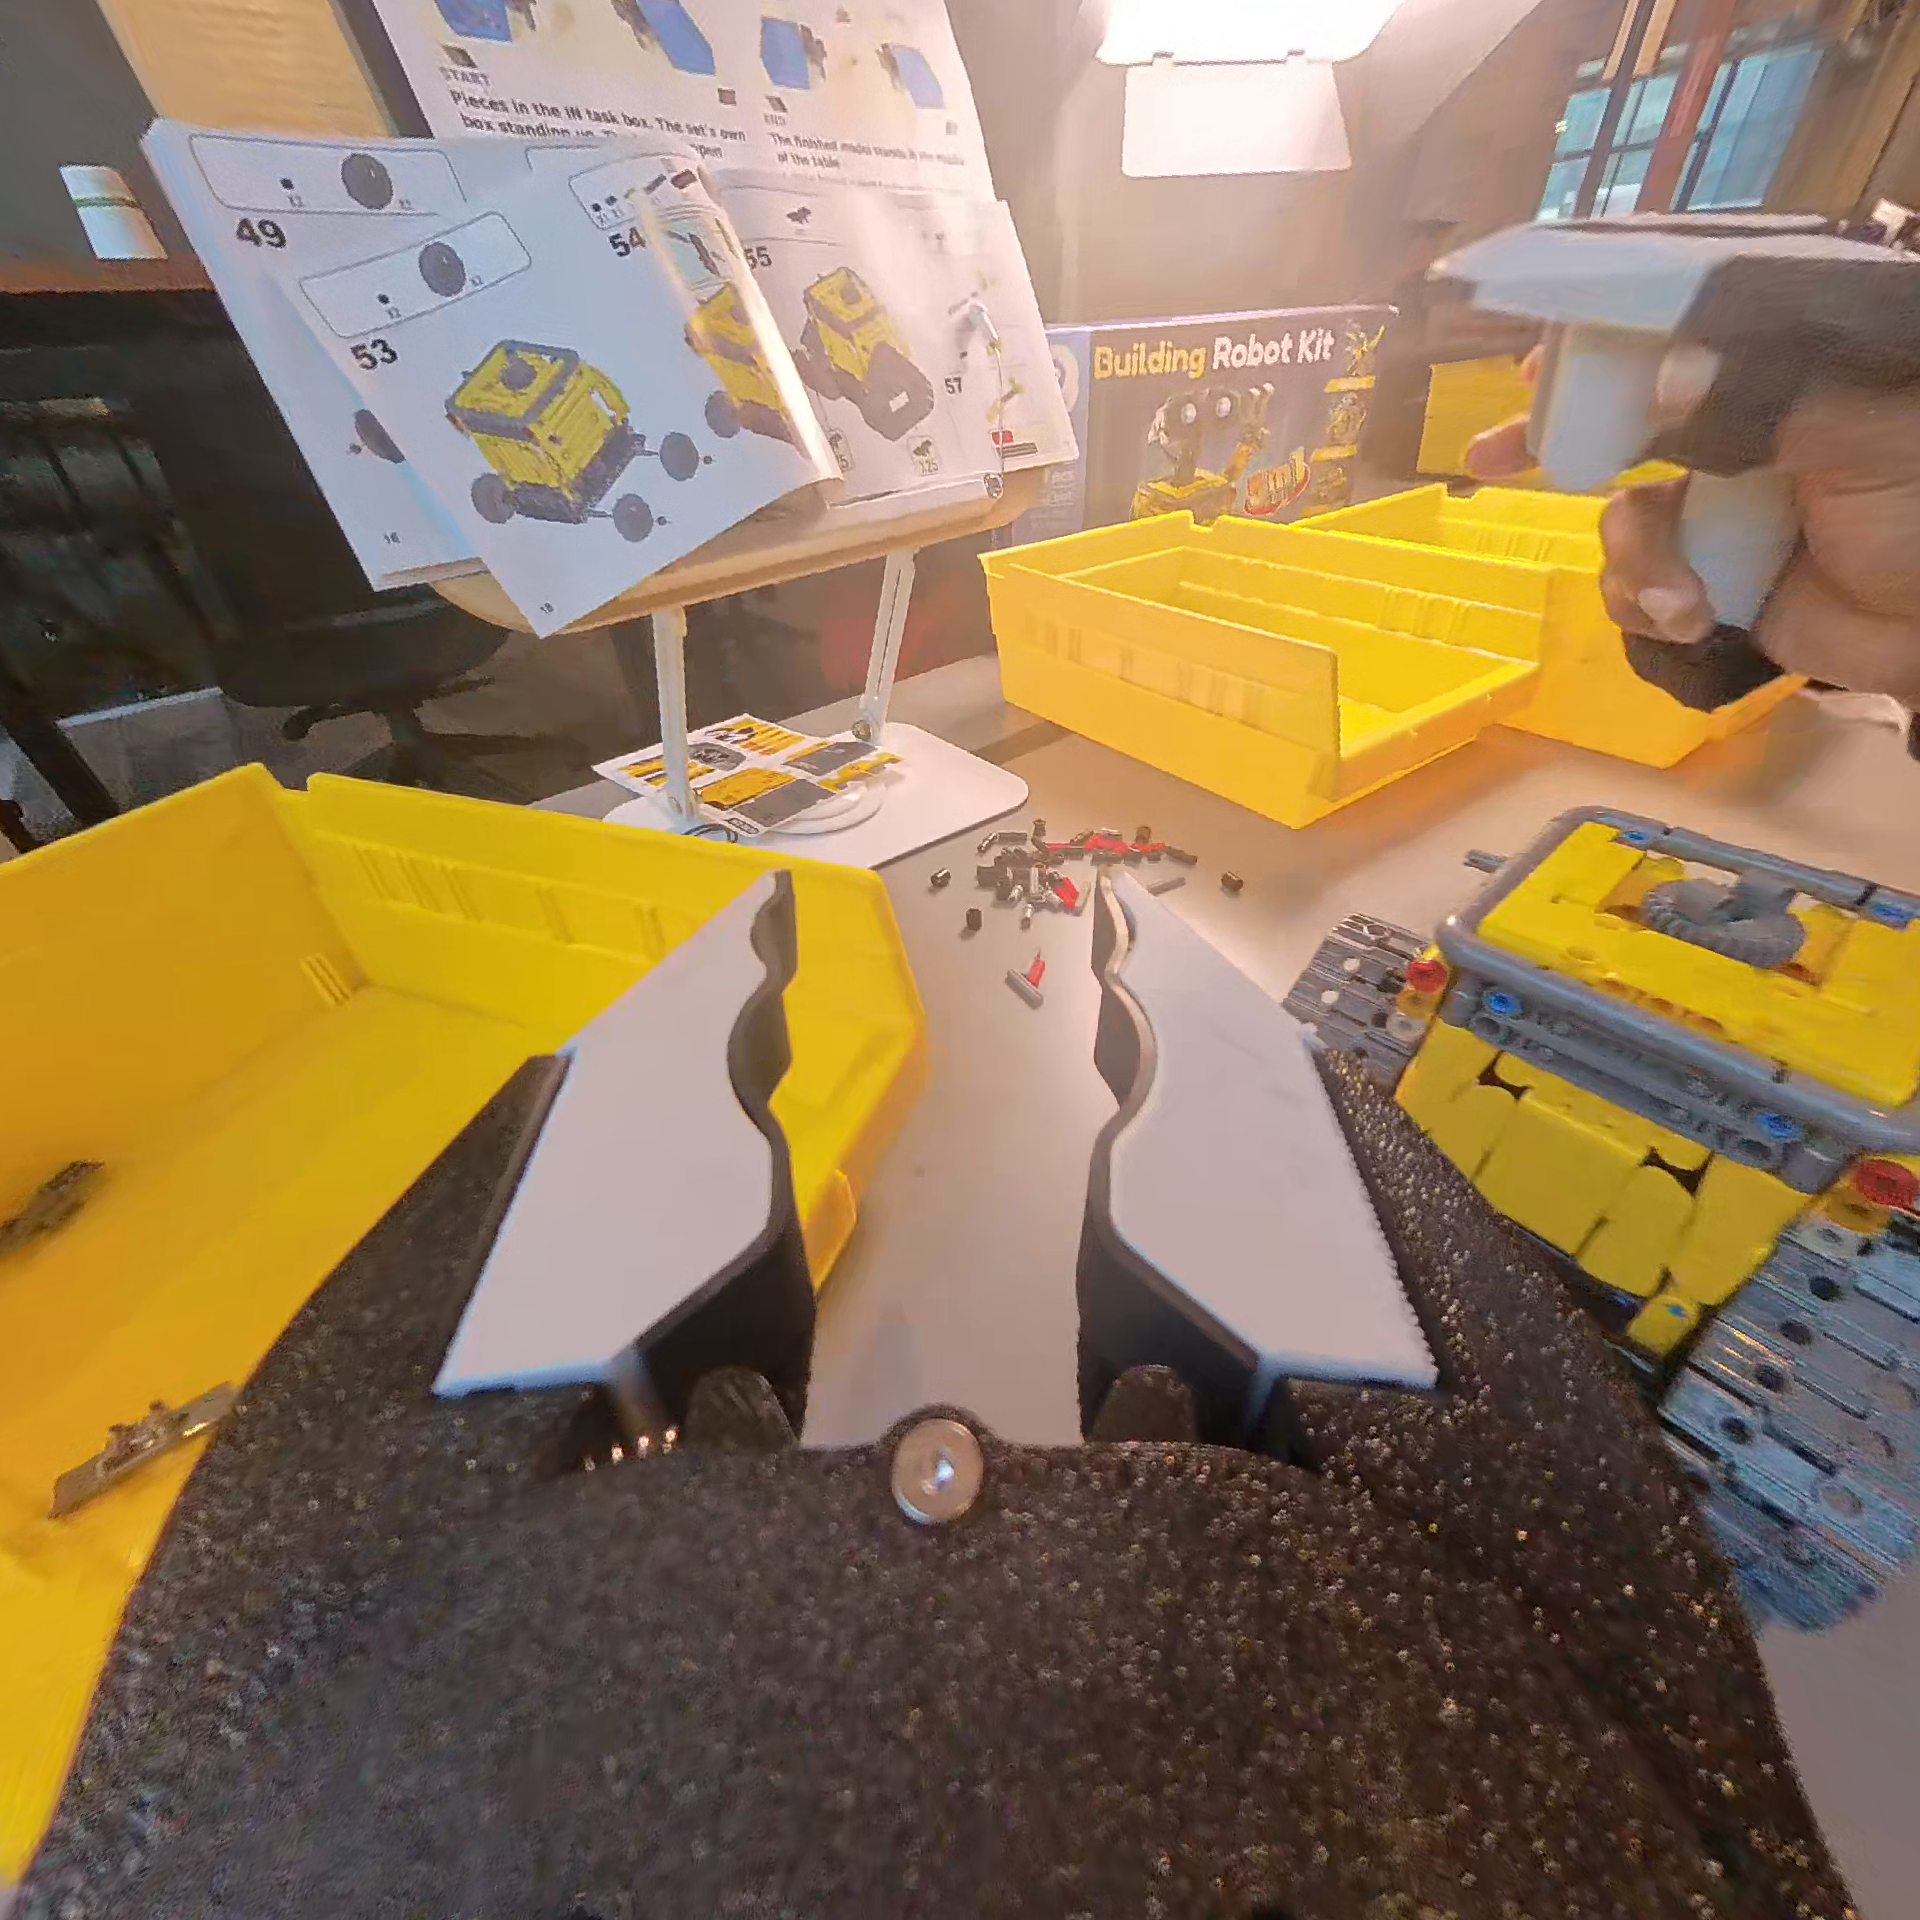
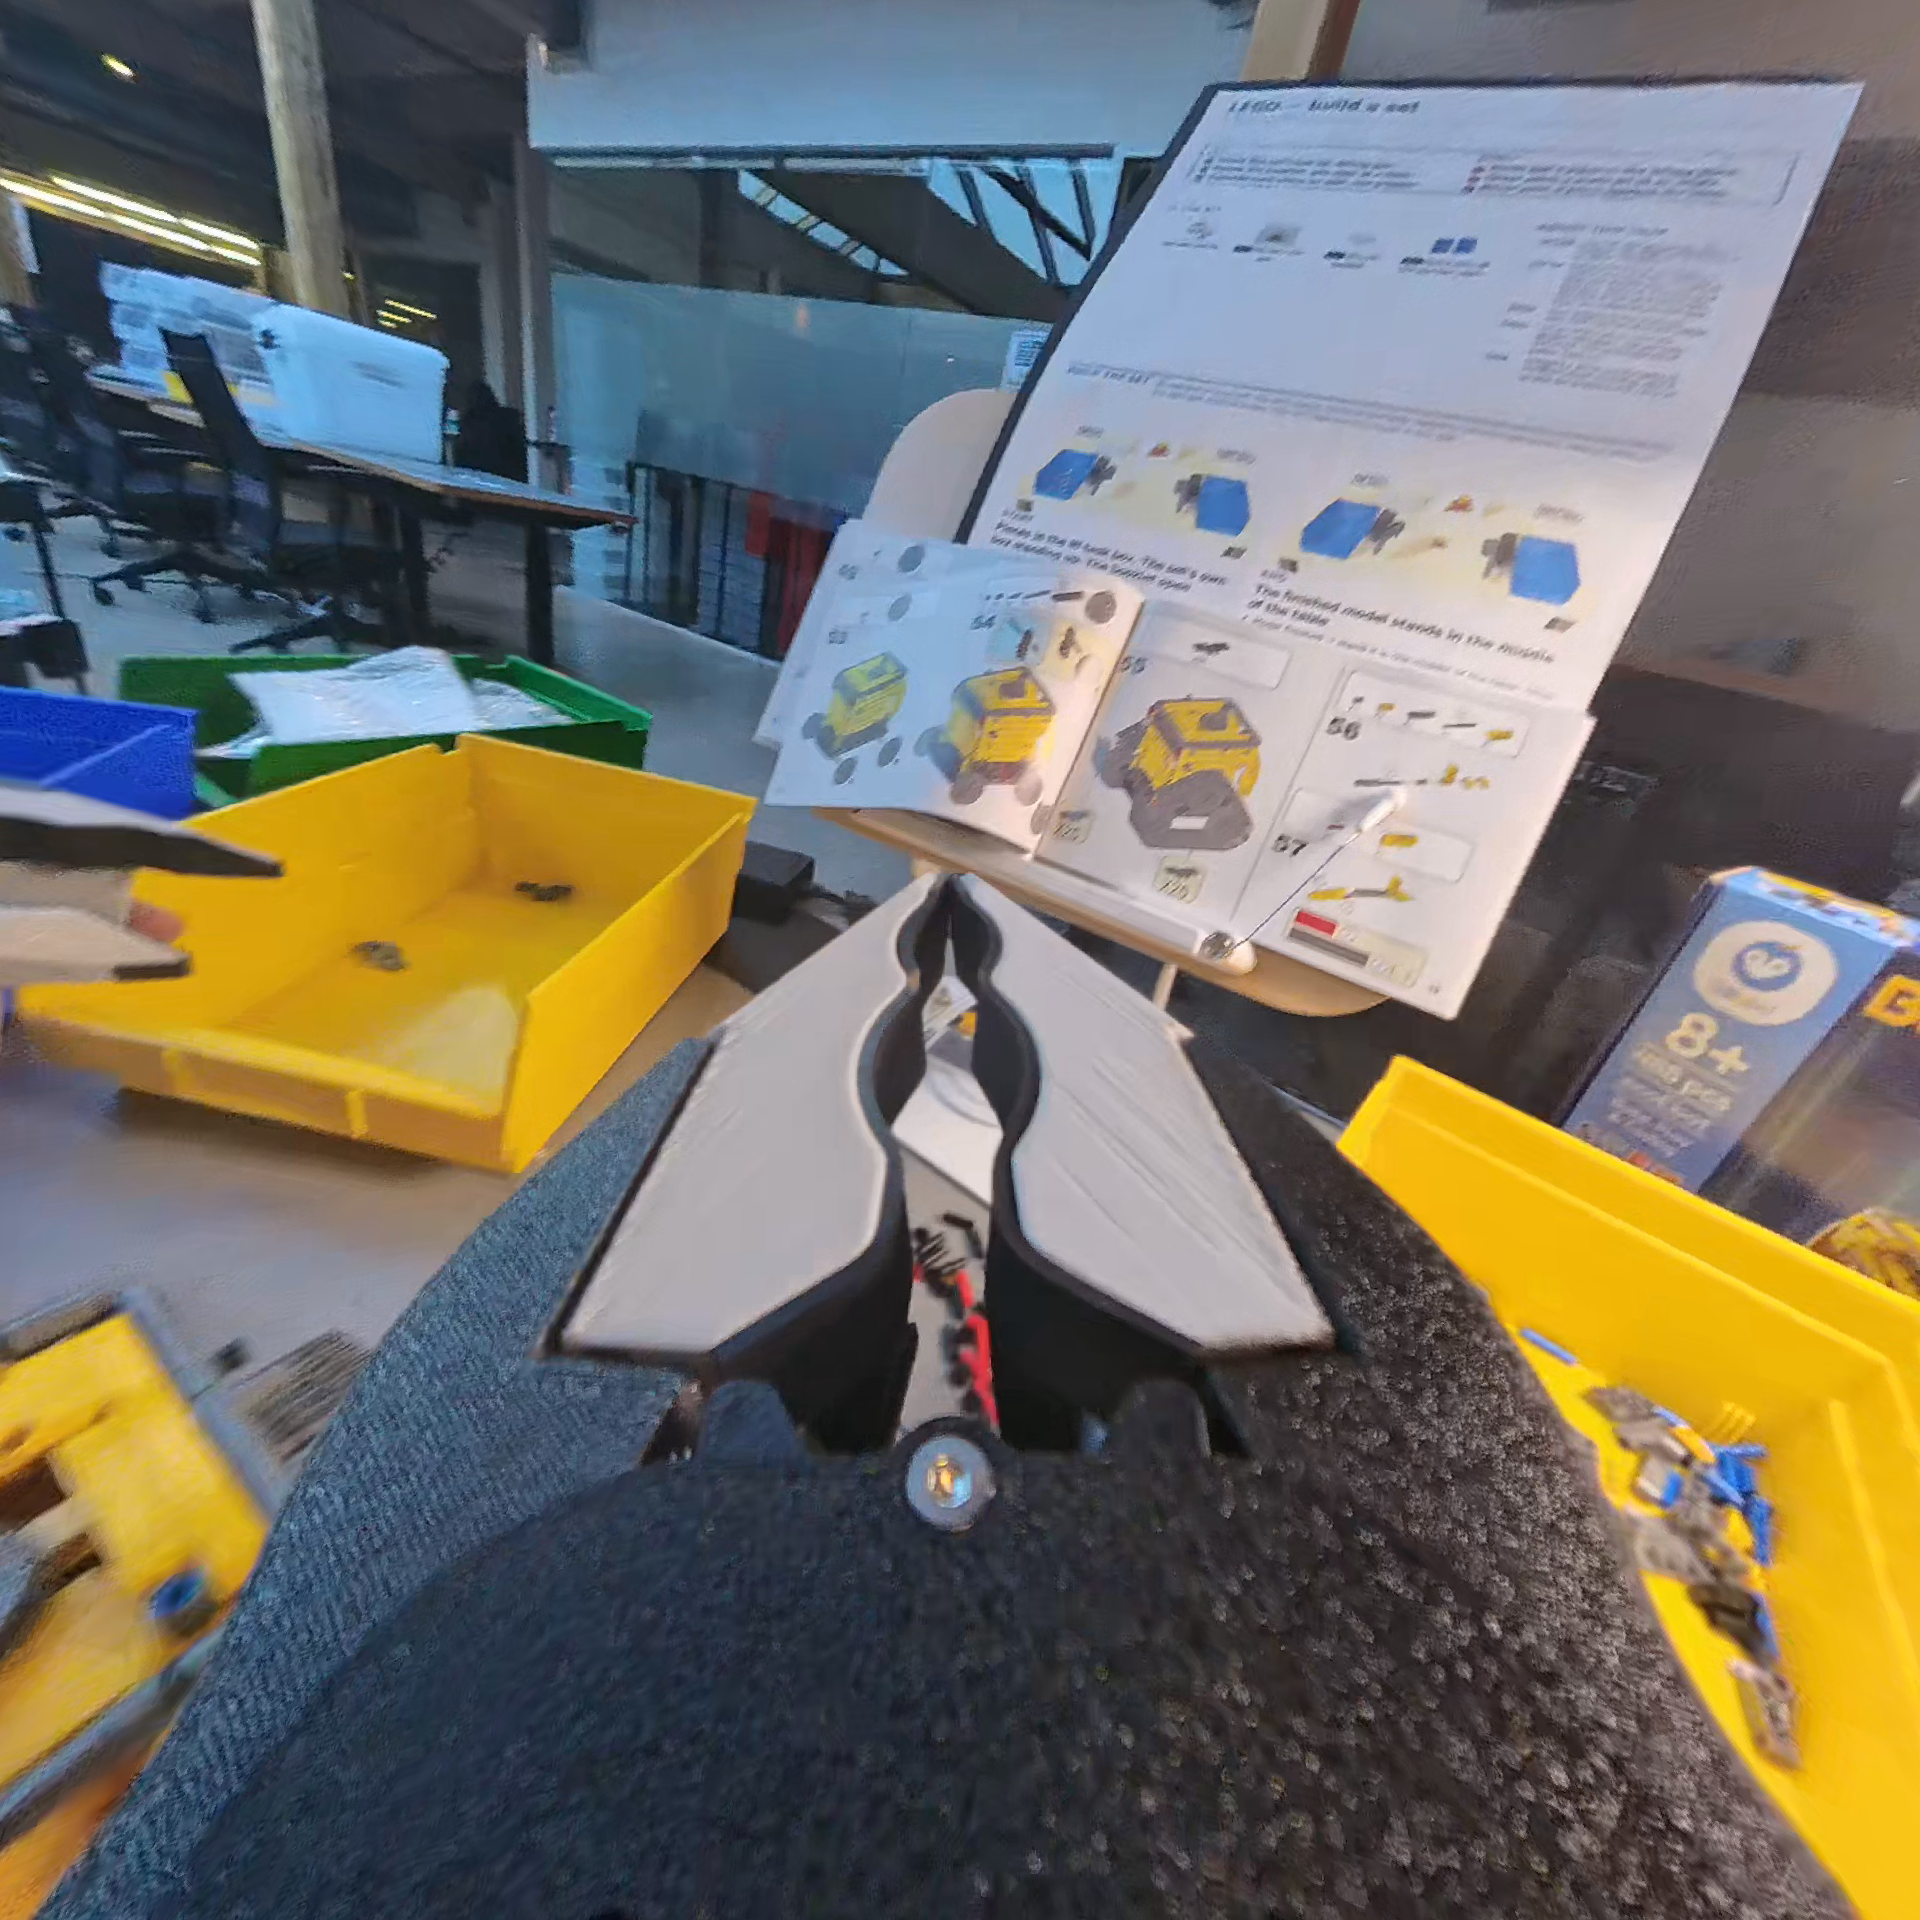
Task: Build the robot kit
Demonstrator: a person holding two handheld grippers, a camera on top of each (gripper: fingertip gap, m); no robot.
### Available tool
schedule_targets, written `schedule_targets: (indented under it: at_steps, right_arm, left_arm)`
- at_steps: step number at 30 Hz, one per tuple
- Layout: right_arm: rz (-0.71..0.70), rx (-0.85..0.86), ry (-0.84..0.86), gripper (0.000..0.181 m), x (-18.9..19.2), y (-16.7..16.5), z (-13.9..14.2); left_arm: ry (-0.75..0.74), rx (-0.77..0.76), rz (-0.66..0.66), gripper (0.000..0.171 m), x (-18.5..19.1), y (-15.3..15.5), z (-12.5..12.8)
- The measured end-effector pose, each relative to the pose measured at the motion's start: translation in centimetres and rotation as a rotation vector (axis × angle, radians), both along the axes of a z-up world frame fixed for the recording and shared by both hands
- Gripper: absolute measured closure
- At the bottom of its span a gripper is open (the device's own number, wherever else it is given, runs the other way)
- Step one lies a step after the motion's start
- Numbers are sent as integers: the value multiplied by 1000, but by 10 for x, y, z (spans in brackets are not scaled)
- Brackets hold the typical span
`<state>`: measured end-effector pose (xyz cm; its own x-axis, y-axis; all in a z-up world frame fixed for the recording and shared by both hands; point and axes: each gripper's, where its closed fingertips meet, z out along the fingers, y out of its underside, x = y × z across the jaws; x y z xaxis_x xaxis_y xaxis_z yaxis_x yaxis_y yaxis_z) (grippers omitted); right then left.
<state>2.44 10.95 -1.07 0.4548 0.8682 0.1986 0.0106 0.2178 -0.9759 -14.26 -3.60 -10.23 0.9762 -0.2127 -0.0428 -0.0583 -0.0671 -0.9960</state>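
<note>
We hold the left gripper (image 1: 940, 894) low over the table (image 1: 966, 1143), jaws spread wide w/ nothing between them; just past the fingertips, centre of the left wrist view, lies a scatter of small black & red pins (image 1: 1060, 862). At left of that frame sits a yellow bin (image 1: 312, 935), its near wall beside the left finger, w/ a few small greyish pieces (image 1: 135, 1444) on its floor. At right stands the yellow-and-grey brick model (image 1: 1662, 1049) on grey tracks, near the right finger but apart from it. Upper left: an instruction booklet (image 1: 582, 364) open on a stand (image 1: 831, 779), sticker sheet (image 1: 748, 769) on its base. Upper right: a hand (image 1: 1787, 520) holding the right gripper, blurred, above more yellow trays (image 1: 1247, 665) & a blue kit box (image 1: 1226, 416). In the right wrist view the right gripper (image 2: 948, 894) is raised, tips pinched together, nothing seen between them; booklet (image 2: 1143, 748) & a printed sheet (image 2: 1403, 364) behind it fill the upper right. Lower right there, a yellow tray (image 2: 1558, 1247) w/ blue & grey bits (image 2: 1704, 1507); a green bin (image 2: 416, 727) & a blue bin (image 2: 94, 743) sit at mid left.
</note>
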Motion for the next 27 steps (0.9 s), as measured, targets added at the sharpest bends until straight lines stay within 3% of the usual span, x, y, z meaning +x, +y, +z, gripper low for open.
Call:
schedule_targets:
  at_steps: [4,7,12,21,27]
  right_arm:
    - [-72,32,-1,181,-32,56,24]
    - [-104,3,20,181,-50,98,30]
    - [-185,-17,-46,180,-68,152,13]
    - [-215,-25,-94,176,-91,210,32]
    - [-235,-18,-125,176,-99,228,28]
  left_arm:
    - [-97,19,5,115,8,-3,-21]
    - [5,79,63,118,11,-7,-15]
    - [98,35,87,117,16,3,-27]
    - [45,19,120,122,6,33,-19]
    - [46,-28,76,124,15,31,-44]
